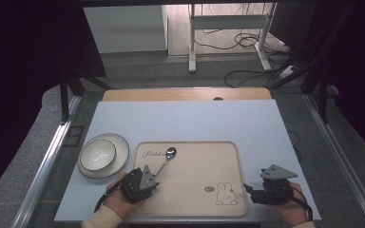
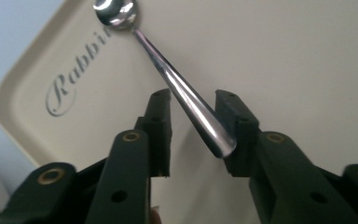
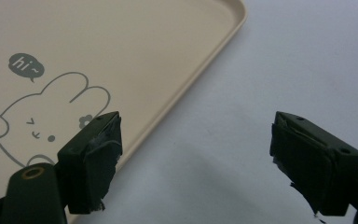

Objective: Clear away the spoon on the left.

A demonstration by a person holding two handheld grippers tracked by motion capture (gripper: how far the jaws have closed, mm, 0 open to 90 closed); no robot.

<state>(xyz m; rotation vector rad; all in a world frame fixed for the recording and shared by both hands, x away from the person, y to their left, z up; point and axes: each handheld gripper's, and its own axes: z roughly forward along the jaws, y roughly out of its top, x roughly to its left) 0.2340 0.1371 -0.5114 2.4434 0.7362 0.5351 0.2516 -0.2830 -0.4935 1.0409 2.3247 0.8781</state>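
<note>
While looking down from the high view, hard to make out the near end of the spoon, tucked under the left gripper. Clearer from the left gripper view: fingers apart, one on each side of the handle, not closed on it. Handle tip right up against one finger, can't tell if actually touching. Spoon's bowl clipped by the top edge there. Lying on the tray, left part, next to the lettering. Right gripper low by the tray's right edge, over the table, fingers wide apart. Both forearms cropped at the bottom. Count: one spoon, one tray, one bowl on one plate, two grippers.
</note>
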